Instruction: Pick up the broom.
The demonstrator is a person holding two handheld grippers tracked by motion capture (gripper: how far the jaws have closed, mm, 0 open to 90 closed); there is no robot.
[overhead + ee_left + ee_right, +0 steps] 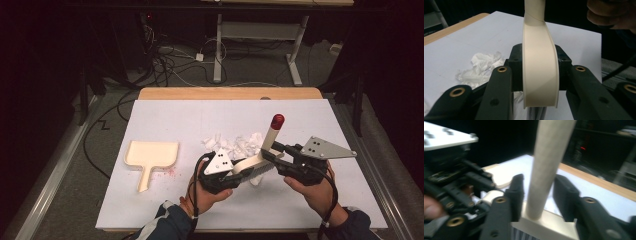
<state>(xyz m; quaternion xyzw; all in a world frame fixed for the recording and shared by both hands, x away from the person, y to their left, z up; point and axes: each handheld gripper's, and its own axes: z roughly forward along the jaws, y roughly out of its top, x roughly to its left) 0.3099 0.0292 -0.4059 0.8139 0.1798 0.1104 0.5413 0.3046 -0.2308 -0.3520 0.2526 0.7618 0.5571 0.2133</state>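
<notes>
A cream brush with a red-tipped handle and dark bristles hangs tilted above the white sheet. My left gripper is shut on the brush head, its jaws pressed to both sides. My right gripper is open and straddles the handle near its base, with a thin gap showing on one side. A pile of crumpled white paper scraps lies just behind the brush. A cream dustpan rests flat to the left, handle toward me.
The white sheet covers a wooden table. Faint red specks mark the sheet by the dustpan's handle. Cables and a desk frame stand on the floor beyond the far edge. Paper scraps lie left of the brush head.
</notes>
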